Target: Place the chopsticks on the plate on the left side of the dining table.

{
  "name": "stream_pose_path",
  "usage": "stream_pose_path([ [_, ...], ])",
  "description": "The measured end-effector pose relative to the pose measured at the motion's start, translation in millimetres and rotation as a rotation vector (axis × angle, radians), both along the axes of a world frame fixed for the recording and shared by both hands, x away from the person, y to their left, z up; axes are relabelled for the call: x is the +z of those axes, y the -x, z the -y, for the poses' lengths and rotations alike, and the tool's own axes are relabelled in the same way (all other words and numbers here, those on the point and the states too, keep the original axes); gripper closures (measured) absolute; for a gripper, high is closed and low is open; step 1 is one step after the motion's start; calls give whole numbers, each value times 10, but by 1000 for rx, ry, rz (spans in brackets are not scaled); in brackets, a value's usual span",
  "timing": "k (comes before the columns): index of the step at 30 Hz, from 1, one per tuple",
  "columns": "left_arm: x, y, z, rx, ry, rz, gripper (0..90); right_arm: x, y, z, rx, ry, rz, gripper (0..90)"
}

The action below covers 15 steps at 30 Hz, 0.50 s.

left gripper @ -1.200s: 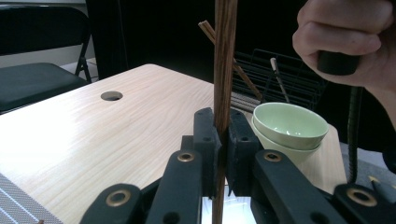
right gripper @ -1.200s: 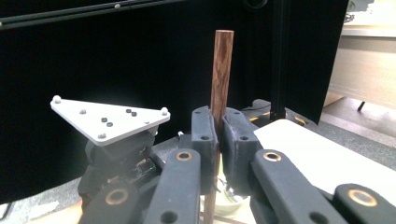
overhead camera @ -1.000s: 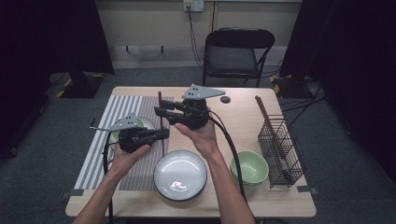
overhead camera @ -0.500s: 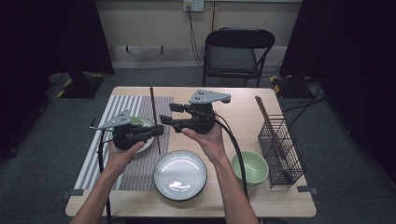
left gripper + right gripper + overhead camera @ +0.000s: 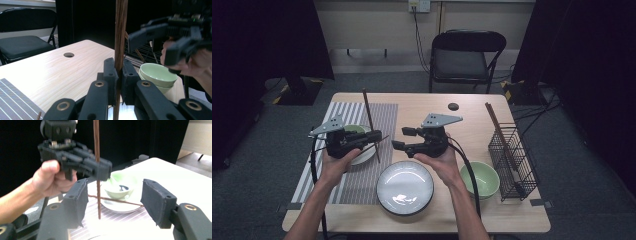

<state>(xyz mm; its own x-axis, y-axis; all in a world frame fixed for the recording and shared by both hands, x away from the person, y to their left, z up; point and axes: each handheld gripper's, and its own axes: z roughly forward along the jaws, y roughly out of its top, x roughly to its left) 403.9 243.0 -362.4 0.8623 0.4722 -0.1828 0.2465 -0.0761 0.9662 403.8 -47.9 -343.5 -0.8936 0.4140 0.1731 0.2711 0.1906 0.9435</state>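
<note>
Above the tabletop (image 5: 472, 107), the left gripper (image 5: 362, 141) pinches a chopstick (image 5: 370, 122) upright, its long axis running twelve to six. The right gripper (image 5: 401, 138), jaws just spread and empty, sits probably closest, at the chopstick's three o'clock.

Dark wooden chopstick (image 5: 121, 32); glossy plate (image 5: 405, 188); matt tabletop (image 5: 462, 107).

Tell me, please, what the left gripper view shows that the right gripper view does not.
Left gripper view: the folding chair, the table's round hole and a wide green bowl. Right gripper view: a small bowl on a white plate, with a second chopstick lying across the plate. Both: the upright chopstick clamped in the left hand-held gripper.
</note>
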Motion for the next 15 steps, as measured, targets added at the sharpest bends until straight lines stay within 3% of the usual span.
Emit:
stream_pose_path([
  [2, -1, 6, 10, 0, 11, -15, 846, -56, 10, -38, 16, 8, -3, 409],
  [9, 21, 27, 14, 1, 10, -7, 846, -312, 27, -205, 38, 43, -43, 515],
  [15, 33, 44, 35, -1, 5, -5, 846, -446, 22, -351, 68, 38, -53, 594],
])
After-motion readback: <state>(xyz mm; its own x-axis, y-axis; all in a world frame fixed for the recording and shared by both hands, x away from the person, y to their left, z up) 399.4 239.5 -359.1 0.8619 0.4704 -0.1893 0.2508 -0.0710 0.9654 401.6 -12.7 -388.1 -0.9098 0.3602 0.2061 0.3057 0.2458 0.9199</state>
